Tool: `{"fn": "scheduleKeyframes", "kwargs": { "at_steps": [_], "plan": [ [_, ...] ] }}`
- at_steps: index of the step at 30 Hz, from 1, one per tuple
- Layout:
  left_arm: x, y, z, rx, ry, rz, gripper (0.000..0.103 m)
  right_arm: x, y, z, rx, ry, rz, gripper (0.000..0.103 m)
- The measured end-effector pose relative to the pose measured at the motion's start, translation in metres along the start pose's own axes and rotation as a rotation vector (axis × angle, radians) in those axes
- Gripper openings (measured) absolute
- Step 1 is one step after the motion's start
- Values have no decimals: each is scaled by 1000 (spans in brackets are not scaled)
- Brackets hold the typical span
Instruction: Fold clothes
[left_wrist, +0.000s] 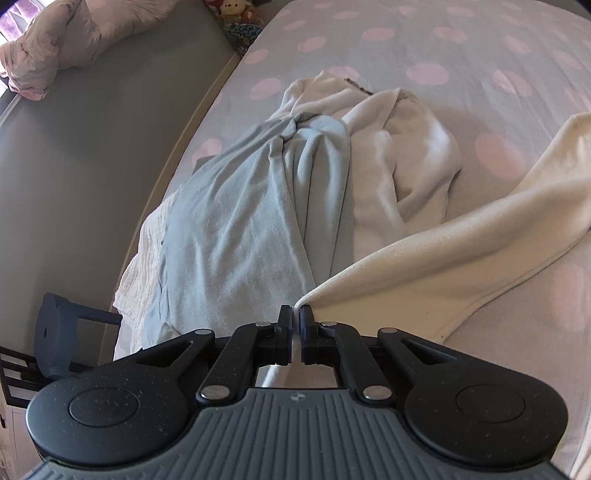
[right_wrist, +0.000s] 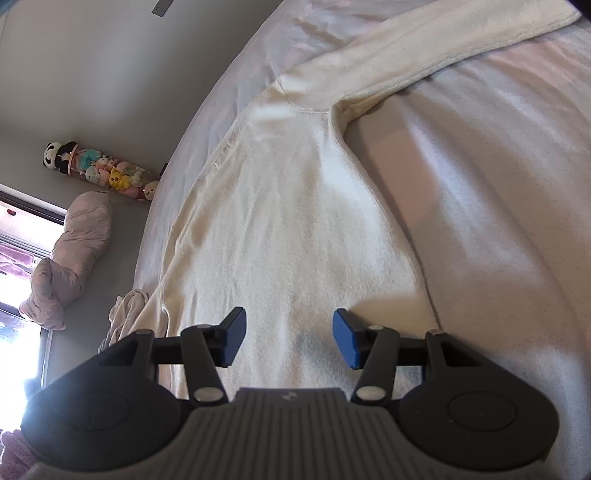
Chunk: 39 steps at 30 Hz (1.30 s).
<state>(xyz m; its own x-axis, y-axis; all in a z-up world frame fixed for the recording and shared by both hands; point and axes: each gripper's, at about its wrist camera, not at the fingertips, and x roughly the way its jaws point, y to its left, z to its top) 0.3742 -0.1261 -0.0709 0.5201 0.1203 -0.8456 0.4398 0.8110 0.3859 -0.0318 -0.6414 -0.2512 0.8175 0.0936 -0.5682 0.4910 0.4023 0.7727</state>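
So, two tongs, one in each hand. My left tongs (left_wrist: 295, 314) are pinched tight on the edge of the cream sweater (left_wrist: 461, 243), which stretches off to the right across the bed (left_wrist: 424, 40). My right tongs (right_wrist: 288, 338) are spread wide, hovering over the body of that same sweater with nothing between the blue pads (right_wrist: 345, 341).

Clothes count on the bed: three I can pick out. The cream sweater nearest, a light blue garment (left_wrist: 240, 221) just left of it, and a crumpled white garment (left_wrist: 399, 147) behind, touching the blue one. There's some white cloth poking out under the blue one too, can't tell what it is.

The blue garment lies right along the left edge of the bed. Lots of bare polka-dot sheet further back and to the right. Beyond the bed edge, a bunched-up pink duvet (right_wrist: 70, 251) and a row of plush toys (right_wrist: 107, 173) by the wall.
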Motion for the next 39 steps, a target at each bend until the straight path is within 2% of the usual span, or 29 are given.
{"fn": "scheduleKeyframes", "kwargs": {
  "at_steps": [1,4,6,8,10,13,16,23,27,34,38,39],
  "plan": [
    [2,-1,0,2,2,5,6,-1,-1,0,4,-2,1,56],
    [10,-6,1,6,8,20,20,-3,0,0,2,-7,-1,56],
    [15,-9,1,9,12,29,39,-7,3,0,-16,-21,-6,56],
    [6,-16,8,9,-27,-10,53,-12,9,1,-43,-43,2,56],
    [-7,-25,18,9,-78,-62,54,-15,17,2,-84,-61,-2,56],
    [-23,-41,33,10,-149,-147,54,-15,32,8,-190,-66,-56,54],
    [-19,-76,58,28,-199,-246,54,-15,45,24,-312,-71,-92,52],
    [19,-165,114,86,-246,-436,54,4,67,102,-517,-79,-211,52],
    [47,-209,143,107,-245,-481,54,30,78,150,-600,-103,-252,52],
    [93,-265,170,118,-218,-538,54,91,71,223,-600,-123,-288,52],
    [104,-273,170,70,-254,-588,53,122,64,240,-607,-107,-281,52],
    [105,-274,170,64,-268,-593,49,130,63,240,-622,-97,-284,52]
  ]
}}
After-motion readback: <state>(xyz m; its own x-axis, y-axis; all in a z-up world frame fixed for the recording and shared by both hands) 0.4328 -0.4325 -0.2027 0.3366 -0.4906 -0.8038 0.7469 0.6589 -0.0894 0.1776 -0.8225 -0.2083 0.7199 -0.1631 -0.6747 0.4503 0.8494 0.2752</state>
